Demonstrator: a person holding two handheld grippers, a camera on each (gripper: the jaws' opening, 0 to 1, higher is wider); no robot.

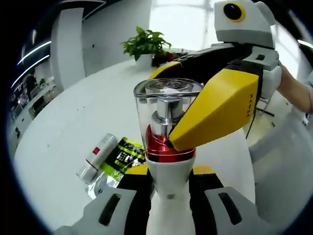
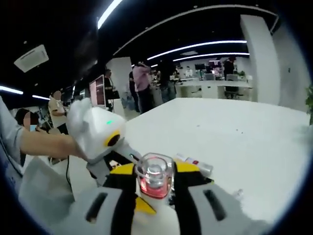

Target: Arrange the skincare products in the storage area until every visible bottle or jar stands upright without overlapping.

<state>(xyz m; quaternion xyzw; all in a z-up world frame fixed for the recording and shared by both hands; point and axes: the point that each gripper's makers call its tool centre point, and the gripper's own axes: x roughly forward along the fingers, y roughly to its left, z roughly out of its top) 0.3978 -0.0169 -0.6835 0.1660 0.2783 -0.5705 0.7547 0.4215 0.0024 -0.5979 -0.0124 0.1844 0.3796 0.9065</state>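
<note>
The left hand-held gripper (image 1: 168, 205) is clamping the pump bottle (image 1: 168, 147) upright; the right hand-held gripper (image 2: 155, 193) is closing around its clear cap (image 2: 154, 172) from beside it.

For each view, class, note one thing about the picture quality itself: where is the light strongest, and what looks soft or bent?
Left gripper view: bright window light washes out the background behind the potted plant, and glare streaks the bottle's clear cap; the table edge curves from fisheye distortion. Right gripper view: ceiling light strips bow into arcs, and the pump bottle close to the lens looks soft.
</note>
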